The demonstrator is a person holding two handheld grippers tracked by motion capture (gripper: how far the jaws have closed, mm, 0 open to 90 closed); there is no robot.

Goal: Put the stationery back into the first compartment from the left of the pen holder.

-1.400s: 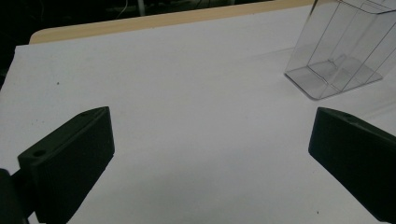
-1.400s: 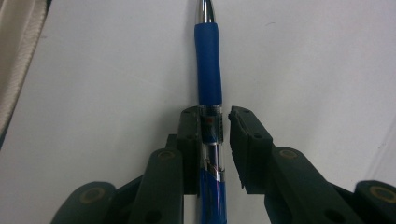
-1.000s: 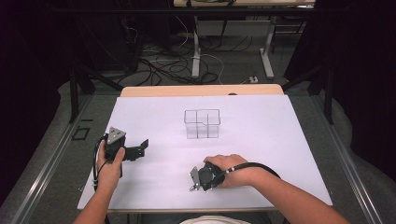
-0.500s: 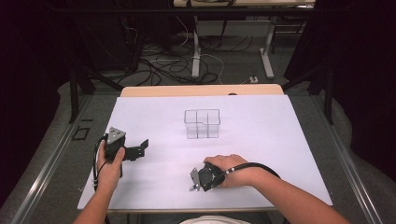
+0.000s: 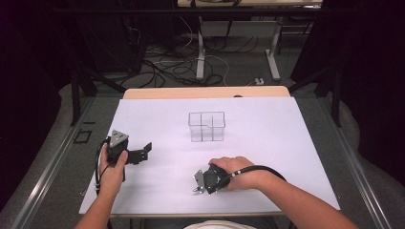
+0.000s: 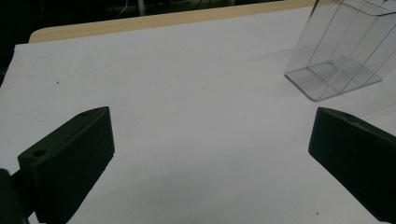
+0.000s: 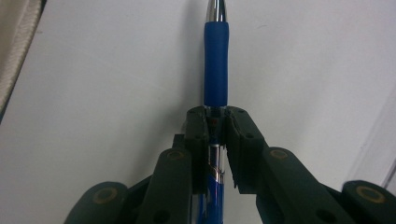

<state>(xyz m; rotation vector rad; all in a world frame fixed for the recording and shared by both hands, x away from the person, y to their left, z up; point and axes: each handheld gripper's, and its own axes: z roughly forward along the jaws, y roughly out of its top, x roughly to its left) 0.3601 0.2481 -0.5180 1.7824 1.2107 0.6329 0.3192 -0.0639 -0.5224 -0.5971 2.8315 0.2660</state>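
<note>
We log the right tool (image 7: 215,122) clamped on a blue pen (image 7: 216,65) low over the counter (image 5: 286,143), ready for carrying, the left tool (image 6: 210,154) apart, facing the clear divided box (image 5: 206,126).

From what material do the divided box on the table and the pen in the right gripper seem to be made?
The box looks like clear, glossy hard plastic: the table shows through its thin walls and dividers. The pen, clamped in the right gripper, has a matt blue sleeve, probably rubber, and a shiny silver tip that could be metal or chromed plastic.
</note>
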